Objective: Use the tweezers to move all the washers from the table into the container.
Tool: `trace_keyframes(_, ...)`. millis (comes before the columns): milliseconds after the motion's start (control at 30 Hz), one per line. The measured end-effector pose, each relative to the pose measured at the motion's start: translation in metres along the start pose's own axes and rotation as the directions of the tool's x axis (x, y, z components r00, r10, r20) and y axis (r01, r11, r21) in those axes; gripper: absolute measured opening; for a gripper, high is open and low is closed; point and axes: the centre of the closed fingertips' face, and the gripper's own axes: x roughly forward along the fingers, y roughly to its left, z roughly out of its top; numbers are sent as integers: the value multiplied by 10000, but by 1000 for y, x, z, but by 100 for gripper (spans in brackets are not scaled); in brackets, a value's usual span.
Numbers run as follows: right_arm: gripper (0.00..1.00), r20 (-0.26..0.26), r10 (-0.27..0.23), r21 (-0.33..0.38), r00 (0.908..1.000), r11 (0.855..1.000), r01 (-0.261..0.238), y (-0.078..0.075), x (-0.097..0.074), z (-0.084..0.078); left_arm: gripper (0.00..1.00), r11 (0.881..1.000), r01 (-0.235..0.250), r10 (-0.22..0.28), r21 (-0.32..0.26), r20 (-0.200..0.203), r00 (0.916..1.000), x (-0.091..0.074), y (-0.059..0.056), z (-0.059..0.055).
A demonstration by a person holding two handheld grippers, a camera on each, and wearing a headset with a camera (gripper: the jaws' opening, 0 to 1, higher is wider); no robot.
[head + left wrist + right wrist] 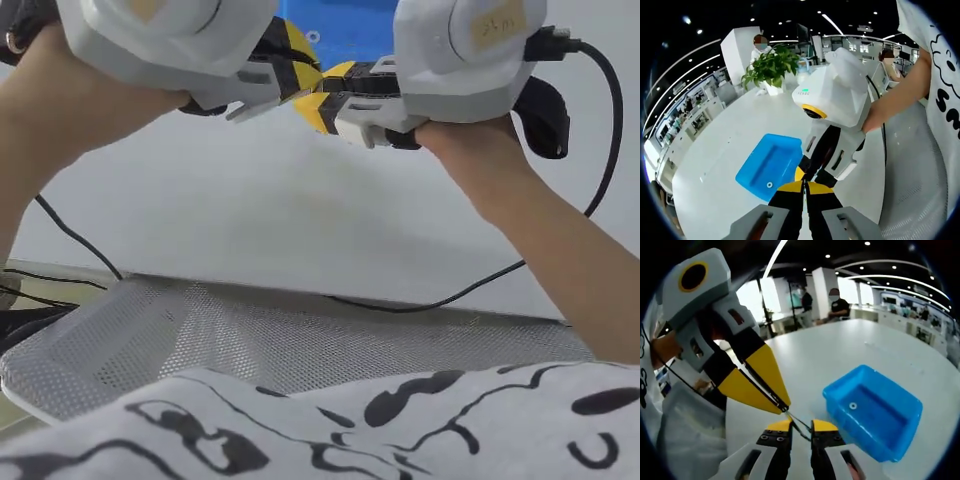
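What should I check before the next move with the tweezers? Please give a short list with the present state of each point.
1. Grip of the left gripper on the tweezers: ok, its jaws are shut on them.
2. Grip of the right gripper on the tweezers: cannot tell; their end lies between its jaws.
3. The container stands open side up on the table: ok.
4. One washer lies inside the container: ok.
5. Other washers waiting on the table: cannot tell.
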Motion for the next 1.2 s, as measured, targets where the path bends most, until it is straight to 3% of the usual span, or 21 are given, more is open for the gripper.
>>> trace_keyframes(300,10,-174,38,38,9998,10000,-38,0,3,-8,0,10000,-73,72,-27,-141,9999,8,0,-7)
trace_keyframes(700,8,-95,-12,10,10000,10000,12,-1,4,-9,0,9996,-170,171,-247,28,9998,9,1,-3)
trace_keyframes(833,6,-277,-320,-703,9991,9971,300,-3,3,-10,0,9998,-186,185,-51,-28,9998,11,-1,0)
trace_keyframes(1200,5,-515,-613,-1258,9968,9906,544,-2,3,-12,0,9995,-294,296,152,-119,9995,13,-3,-1)
